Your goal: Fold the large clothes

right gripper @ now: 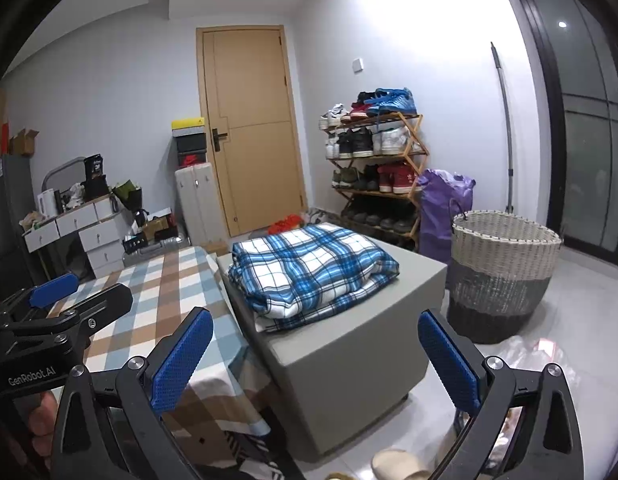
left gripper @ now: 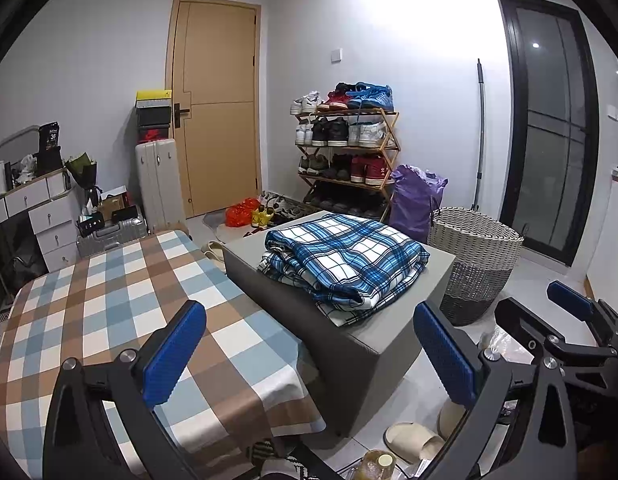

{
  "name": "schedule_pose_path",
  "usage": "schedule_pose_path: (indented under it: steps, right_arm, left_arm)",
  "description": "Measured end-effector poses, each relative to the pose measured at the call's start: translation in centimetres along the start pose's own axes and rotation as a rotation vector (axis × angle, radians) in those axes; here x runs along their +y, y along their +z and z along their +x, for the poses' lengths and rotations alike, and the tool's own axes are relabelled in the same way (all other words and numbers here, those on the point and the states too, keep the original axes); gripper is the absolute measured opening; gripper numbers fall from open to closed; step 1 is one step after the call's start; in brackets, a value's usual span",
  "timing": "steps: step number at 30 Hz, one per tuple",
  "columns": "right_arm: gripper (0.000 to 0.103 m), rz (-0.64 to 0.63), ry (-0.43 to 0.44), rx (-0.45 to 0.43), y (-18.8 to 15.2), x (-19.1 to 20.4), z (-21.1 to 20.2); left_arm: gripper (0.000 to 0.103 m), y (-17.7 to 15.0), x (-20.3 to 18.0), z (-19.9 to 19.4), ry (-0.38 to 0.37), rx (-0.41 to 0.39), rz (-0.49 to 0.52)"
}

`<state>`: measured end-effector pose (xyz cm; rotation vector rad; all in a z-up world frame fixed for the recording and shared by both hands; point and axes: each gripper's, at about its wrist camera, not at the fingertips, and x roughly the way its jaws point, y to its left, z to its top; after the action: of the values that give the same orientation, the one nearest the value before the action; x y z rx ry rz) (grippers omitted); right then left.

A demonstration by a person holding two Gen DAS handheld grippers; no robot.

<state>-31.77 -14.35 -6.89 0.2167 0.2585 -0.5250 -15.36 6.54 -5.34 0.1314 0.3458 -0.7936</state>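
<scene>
A blue and white plaid garment (left gripper: 345, 264) lies folded in a thick stack on a grey box-shaped ottoman (left gripper: 393, 344). It shows in the right wrist view too (right gripper: 313, 276), on the same ottoman (right gripper: 349, 360). My left gripper (left gripper: 309, 356) is open and empty, held back from the ottoman above the checked table edge. My right gripper (right gripper: 315, 360) is open and empty, also short of the ottoman. Each gripper shows at the side of the other's view: the right one (left gripper: 569, 316), the left one (right gripper: 53, 296).
A table with a brown, blue and white checked cloth (left gripper: 109, 320) stands left of the ottoman. A woven laundry basket (left gripper: 475, 264) stands right of it. A shoe rack (left gripper: 349, 148), purple bag (left gripper: 415, 200), door (left gripper: 219, 112) and drawers (left gripper: 49, 220) line the back. Slippers (left gripper: 413, 440) lie on the floor.
</scene>
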Motion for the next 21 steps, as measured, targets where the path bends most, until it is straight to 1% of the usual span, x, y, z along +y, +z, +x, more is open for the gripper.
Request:
schedule_pose_path:
  steps: [7,12,14,21]
  right_arm:
    - [0.103,0.004,0.001,0.004,-0.04,-0.02,0.13]
    - [0.103,0.008,0.003,0.003,-0.09,0.01,0.00]
    - [0.103,0.009,0.002,0.002,-0.07,0.00,-0.05]
    - [0.103,0.019,0.003,0.004,-0.10,-0.08,-0.08]
  left_arm:
    - [0.101,0.05,0.03,0.03,-0.001,0.004,0.001]
    - [0.101,0.03,0.06,0.29,-0.010,0.024,-0.007]
    - [0.101,0.01,0.03,0.24,0.002,0.018,-0.006]
    - [0.101,-0.04,-0.08,0.06,0.004,0.006,-0.010]
